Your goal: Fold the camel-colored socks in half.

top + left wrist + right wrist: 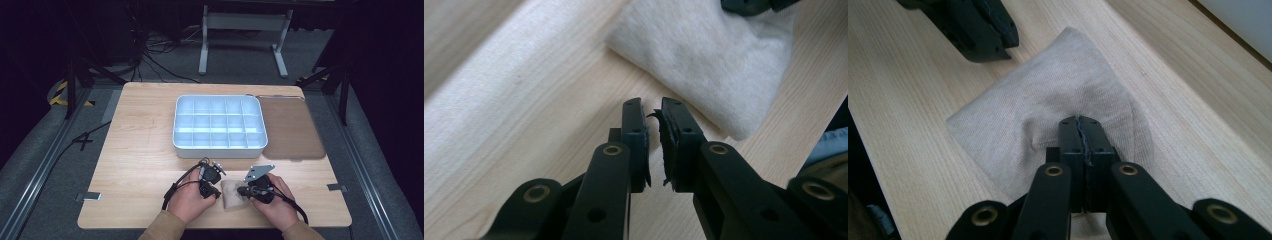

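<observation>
down at the near edge of the tabletop (135, 145), a small beige folded cloth (231, 194) lies flat between the two hands, just short of the near rim. the right tongs (1081, 121) are clenched on a raised pucker of the cloth (1058, 95) near its middle, the jaws pressed together with fabric gathered at the tips. the left tongs (652, 107) are released, a narrow gap between the jaws, their tips over bare wood just beside the near edge of the cloth (714, 55) and not touching it. in the high view the left tongs (214, 192) sit at the cloth's left side and the right tongs (243, 191) at its right, both hands close together. beyond them a strip of bare wood separates the cloth from a white divided organizer tray (179, 125), which stands mid-table. a brown mat (292, 130) lies touching the tray's right side, reaching almost to the right rim. the left part of the tabletop is open wood out to its edge.
</observation>
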Demonstrator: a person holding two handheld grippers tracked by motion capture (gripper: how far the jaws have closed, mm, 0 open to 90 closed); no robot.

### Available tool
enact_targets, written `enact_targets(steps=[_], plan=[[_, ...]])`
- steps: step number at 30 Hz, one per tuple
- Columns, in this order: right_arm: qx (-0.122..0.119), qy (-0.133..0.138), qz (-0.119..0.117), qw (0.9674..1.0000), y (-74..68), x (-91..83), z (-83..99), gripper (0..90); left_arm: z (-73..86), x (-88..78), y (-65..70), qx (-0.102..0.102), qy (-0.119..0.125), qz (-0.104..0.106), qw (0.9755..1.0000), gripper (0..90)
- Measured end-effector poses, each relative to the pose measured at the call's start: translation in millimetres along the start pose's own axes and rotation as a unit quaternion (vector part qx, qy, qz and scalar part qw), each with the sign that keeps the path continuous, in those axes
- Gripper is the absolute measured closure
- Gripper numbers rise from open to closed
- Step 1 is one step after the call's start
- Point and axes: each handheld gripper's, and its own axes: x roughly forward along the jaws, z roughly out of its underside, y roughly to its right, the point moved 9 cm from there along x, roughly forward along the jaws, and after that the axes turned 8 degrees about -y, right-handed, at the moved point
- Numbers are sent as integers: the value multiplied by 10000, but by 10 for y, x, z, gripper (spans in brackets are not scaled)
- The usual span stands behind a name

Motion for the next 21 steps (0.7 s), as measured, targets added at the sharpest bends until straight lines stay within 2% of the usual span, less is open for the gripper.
enact_targets(steps=[9, 12, 17, 21], plan=[[-4, 41, -15, 10000, -9, 5, 1, 900, -51, 27, 70, 288, 15, -2, 9996, 808], [12, 53, -9, 10000, -13, 7, 2, 900, -62, 34, 80, 288, 73, 12, 9996, 805], [5, 63, -7, 10000, -16, 6, 0, 900, -102, 20, 113, 454, 257, 38, 9986, 789], [28, 62, -13, 10000, -25, 7, 0, 900, -108, 27, 126, 489, 250, 19, 9985, 791]])
